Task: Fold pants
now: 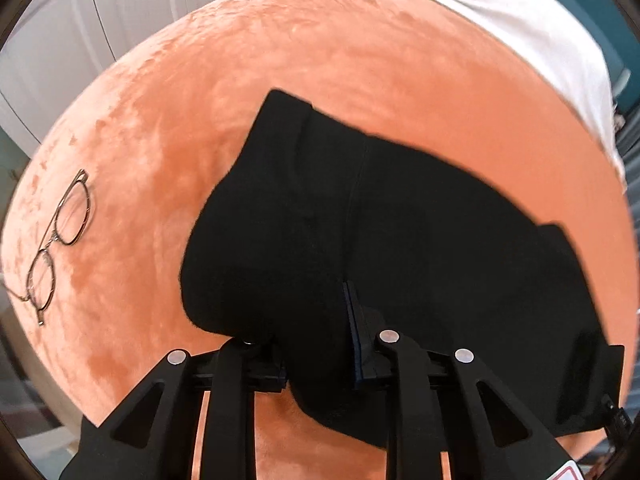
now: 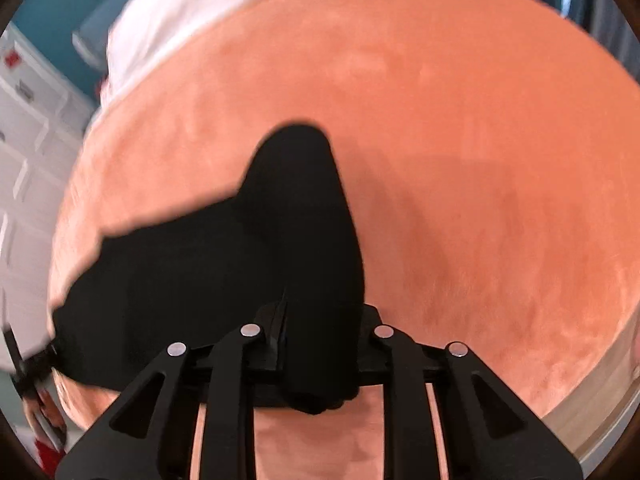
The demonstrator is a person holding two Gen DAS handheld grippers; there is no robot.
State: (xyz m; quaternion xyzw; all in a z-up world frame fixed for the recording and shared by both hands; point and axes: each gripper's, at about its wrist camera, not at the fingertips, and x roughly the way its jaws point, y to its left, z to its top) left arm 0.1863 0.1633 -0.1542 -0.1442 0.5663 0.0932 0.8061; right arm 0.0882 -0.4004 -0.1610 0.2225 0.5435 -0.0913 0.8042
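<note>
Both tools had a grip on the black pants (image 1: pixel 400 232), which lay across the orange plush bed cover (image 1: pixel 280 60). Left tool (image 1: pixel 320 364) — jaws nearly closed, a thick bunch of cloth pinched between them. Right tool (image 2: pixel 320 356) — likewise clamped on a fold of the fabric.

Key relation: the garment's long axis ran crosswise between my two hands, each gripping near one end of the near edge; the rest stretched away from me over the cover. Both tools pointed steeply downward. I judged the next move a lift-and-carry forward, folding near edge onto far.

Glasses (image 1: pixel 56 236) lay apart on the left, clear of the cloth.
</note>
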